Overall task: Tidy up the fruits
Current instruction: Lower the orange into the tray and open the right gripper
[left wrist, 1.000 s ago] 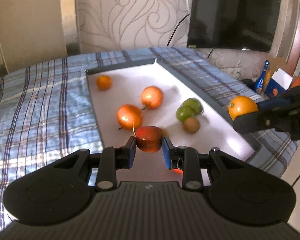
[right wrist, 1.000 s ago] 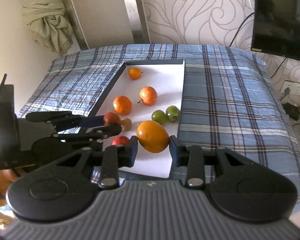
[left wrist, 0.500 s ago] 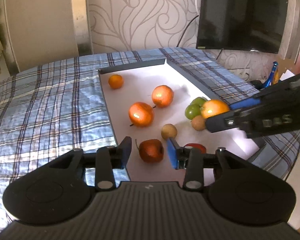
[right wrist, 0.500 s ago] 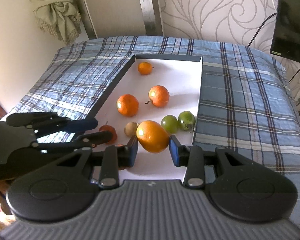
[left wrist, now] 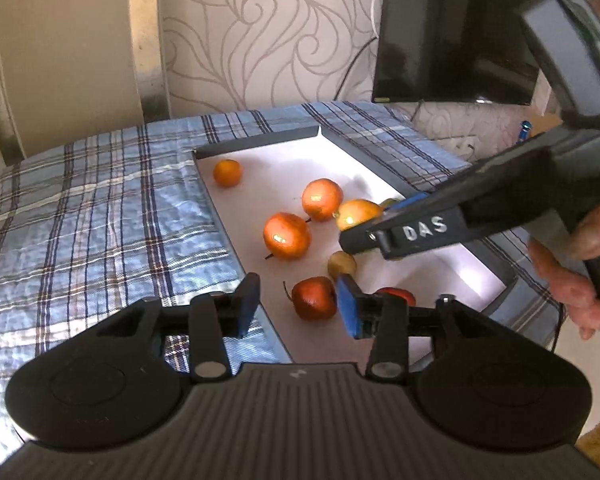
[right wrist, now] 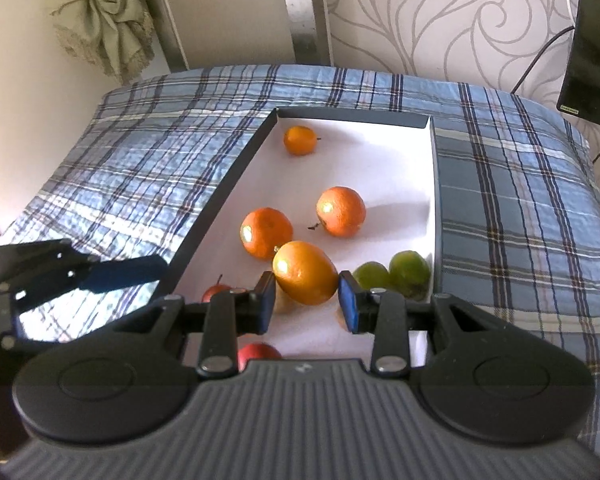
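Your left gripper [left wrist: 298, 306] jaws are opening around the red apple [left wrist: 314, 298]; your right gripper [right wrist: 307, 301] clamps the orange [right wrist: 305, 273] over the tray [right wrist: 220, 196]

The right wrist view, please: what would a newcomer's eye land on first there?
A large orange clamped between the right gripper fingers, held over the white tray. Behind it two oranges lie mid-tray, with two green fruits against the right wall.
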A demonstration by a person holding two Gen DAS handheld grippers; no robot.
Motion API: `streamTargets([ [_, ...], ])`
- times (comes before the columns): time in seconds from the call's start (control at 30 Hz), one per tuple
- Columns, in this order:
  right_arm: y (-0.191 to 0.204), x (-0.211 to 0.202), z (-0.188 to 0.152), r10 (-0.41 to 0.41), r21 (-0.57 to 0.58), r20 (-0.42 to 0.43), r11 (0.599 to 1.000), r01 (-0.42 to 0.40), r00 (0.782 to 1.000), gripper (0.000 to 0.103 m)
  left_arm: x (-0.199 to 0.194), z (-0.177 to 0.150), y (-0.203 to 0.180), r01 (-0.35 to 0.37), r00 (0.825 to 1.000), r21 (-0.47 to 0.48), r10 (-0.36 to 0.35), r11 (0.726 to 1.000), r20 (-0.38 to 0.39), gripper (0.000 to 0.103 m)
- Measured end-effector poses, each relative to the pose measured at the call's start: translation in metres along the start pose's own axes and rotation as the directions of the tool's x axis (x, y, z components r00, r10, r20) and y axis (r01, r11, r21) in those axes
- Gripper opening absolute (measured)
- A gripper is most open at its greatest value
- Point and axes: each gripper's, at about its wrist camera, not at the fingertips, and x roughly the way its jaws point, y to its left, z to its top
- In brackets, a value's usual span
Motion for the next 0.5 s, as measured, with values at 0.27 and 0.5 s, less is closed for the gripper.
streamTargets([
  [0.27, 0.008, 0.016, 0.01, -0.115, 0.049, -0.029, 0.992, 0.116, 0.993, 0.038, 0.002, 0.004, 0.013, 0.079, 0.997, 0.046, -0.078, 0.996, -0.023, 0.056],
  [0.5, 0.016, 0.025, 0.019, -0.185, 0.059, -0.052, 0.98, 0.188, 0.981, 0.038, -0.008, 0.005, 0.015, 0.138, 0.99, 0.105, -0.139, 0.985, 0.006, 0.084],
])
